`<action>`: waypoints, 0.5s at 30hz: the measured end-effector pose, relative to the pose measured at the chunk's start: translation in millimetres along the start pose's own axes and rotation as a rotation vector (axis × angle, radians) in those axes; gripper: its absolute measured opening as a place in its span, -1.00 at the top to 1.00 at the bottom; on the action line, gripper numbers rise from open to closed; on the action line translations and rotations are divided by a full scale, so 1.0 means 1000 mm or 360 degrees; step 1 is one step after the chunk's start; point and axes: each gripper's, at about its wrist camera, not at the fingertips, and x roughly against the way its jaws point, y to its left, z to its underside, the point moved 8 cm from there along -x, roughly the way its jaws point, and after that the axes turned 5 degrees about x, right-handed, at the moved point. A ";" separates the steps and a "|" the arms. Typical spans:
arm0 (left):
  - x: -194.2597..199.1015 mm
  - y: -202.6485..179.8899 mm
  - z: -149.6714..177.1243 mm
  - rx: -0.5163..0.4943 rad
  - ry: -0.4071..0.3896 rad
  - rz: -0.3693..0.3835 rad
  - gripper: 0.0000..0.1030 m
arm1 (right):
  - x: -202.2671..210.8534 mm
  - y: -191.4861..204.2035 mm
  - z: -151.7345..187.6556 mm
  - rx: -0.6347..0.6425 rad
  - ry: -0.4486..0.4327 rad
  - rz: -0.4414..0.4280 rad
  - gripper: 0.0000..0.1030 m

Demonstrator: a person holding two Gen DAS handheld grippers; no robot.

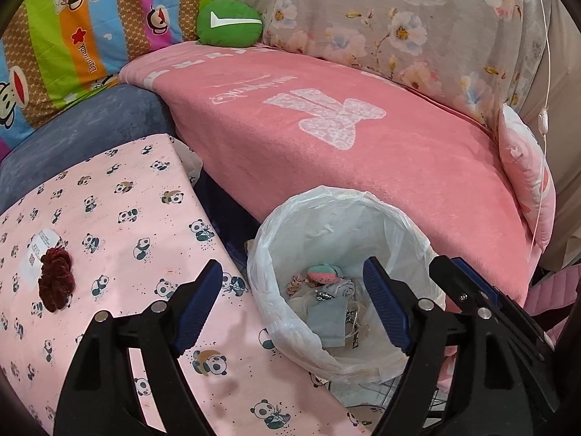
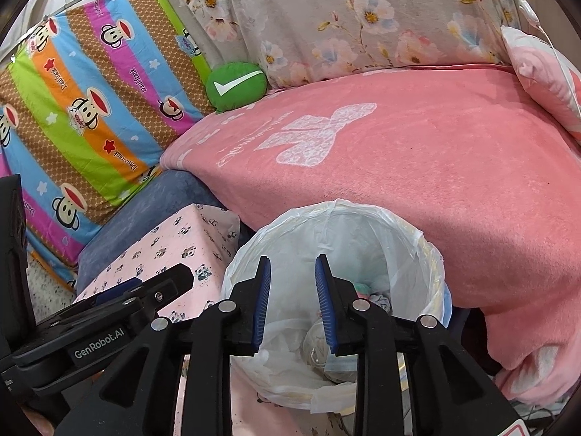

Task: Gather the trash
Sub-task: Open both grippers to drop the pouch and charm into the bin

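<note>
Pink blanket (green cushion behind)

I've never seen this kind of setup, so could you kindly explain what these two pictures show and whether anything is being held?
A person holds two hand grippers, each with a camera looking along its fingers. The left gripper and the right gripper both hang over a lined bin with trash inside. Both are open and hold nothing. One picture comes from each camera. On the panda cloth to the left lie a pinecone and a paper slip. Behind is a pink blanket.
</note>
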 end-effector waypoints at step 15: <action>0.012 0.050 0.005 0.0096 -0.0015 -0.0060 -0.47 | -0.007 0.044 0.009 0.0105 0.0041 -0.0050 0.33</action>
